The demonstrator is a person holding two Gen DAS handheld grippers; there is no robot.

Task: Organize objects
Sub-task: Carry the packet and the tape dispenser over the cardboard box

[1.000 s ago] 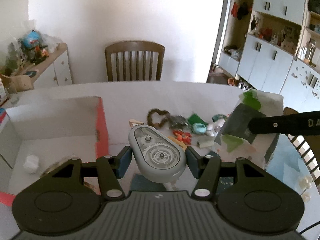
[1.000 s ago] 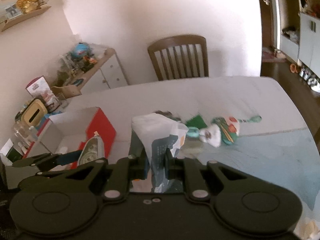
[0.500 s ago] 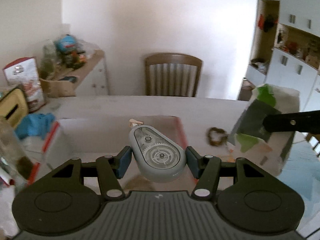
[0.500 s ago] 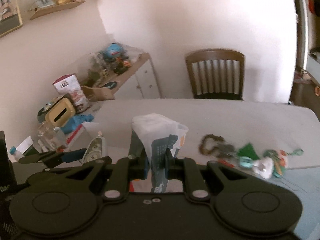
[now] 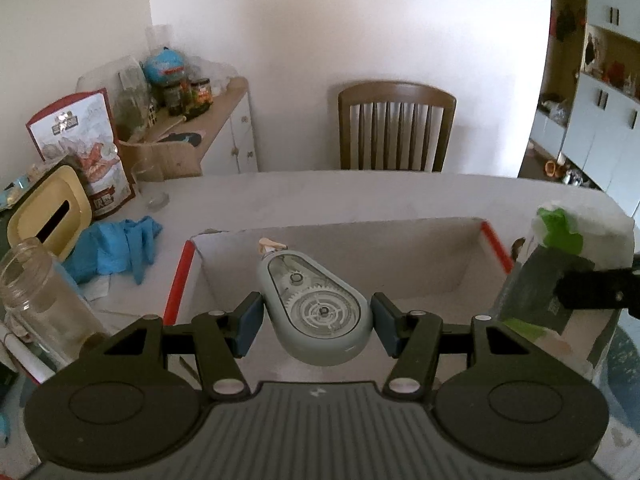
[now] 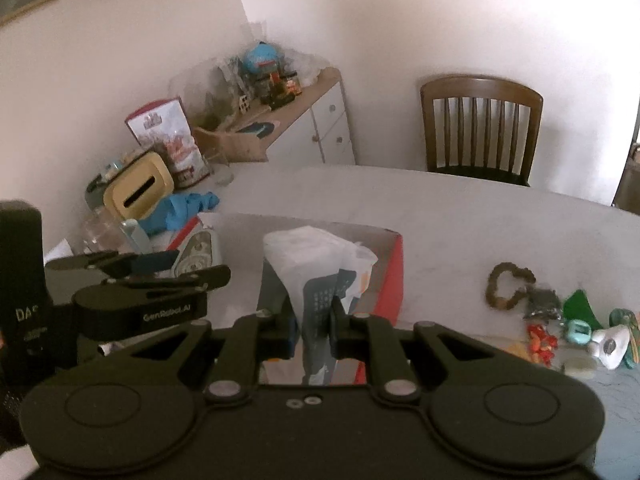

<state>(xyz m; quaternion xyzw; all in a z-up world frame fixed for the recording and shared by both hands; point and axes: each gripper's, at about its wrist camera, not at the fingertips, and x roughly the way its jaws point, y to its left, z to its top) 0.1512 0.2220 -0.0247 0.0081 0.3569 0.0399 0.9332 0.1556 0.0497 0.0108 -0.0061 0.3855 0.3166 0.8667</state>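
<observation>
My left gripper (image 5: 316,324) is shut on a grey correction-tape dispenser (image 5: 316,304) with a clear window that shows its gears. It hangs over an open cardboard box (image 5: 400,248) with red edges and a pale inside. My right gripper (image 6: 314,320) is shut on a white packet (image 6: 320,264) with dark print, held upright above the box's red right wall (image 6: 396,264). In the left wrist view the packet (image 5: 560,264) shows at the right edge, with a right finger (image 5: 592,290) clamped on it. In the right wrist view the left gripper (image 6: 176,264) and the dispenser (image 6: 198,254) lie to the left.
Left of the box lie blue gloves (image 5: 116,248), a glass jar (image 5: 36,292), a yellow tissue box (image 5: 48,212) and a printed bag (image 5: 84,148). Several small trinkets (image 6: 560,328) lie on the table to the right. A wooden chair (image 5: 396,128) stands at the far side, beside a cluttered cabinet (image 5: 224,128).
Both grippers have swung left across the table with their loads. The box has come from the left edge to the middle under them, and the trinkets have slid off to the right.
</observation>
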